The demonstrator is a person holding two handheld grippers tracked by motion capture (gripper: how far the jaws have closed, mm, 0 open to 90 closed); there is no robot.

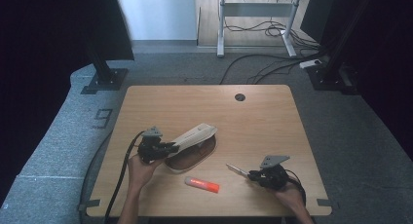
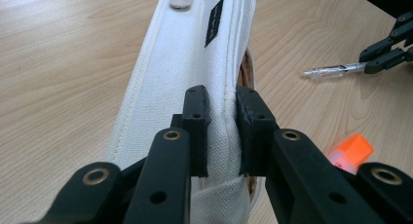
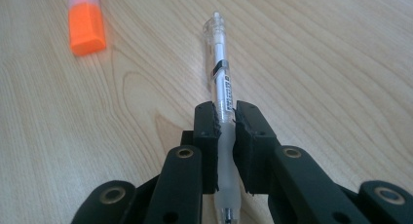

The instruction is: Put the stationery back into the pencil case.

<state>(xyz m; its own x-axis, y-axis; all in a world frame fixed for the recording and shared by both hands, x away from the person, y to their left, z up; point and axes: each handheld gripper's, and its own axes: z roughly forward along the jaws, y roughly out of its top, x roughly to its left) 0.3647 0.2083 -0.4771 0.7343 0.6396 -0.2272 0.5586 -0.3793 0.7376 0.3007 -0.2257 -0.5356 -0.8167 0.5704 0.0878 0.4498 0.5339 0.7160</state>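
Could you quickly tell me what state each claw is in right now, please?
Left claw: closed on the flap of the white pencil case.
Right claw: closed on the clear pen.

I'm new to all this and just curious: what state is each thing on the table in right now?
Left gripper: shut on the pencil case flap.
Pencil case: open, white flap lifted.
Right gripper: shut on the pen.
Pen: held, pointing toward the case.
Orange highlighter: capped, lying flat, untouched.
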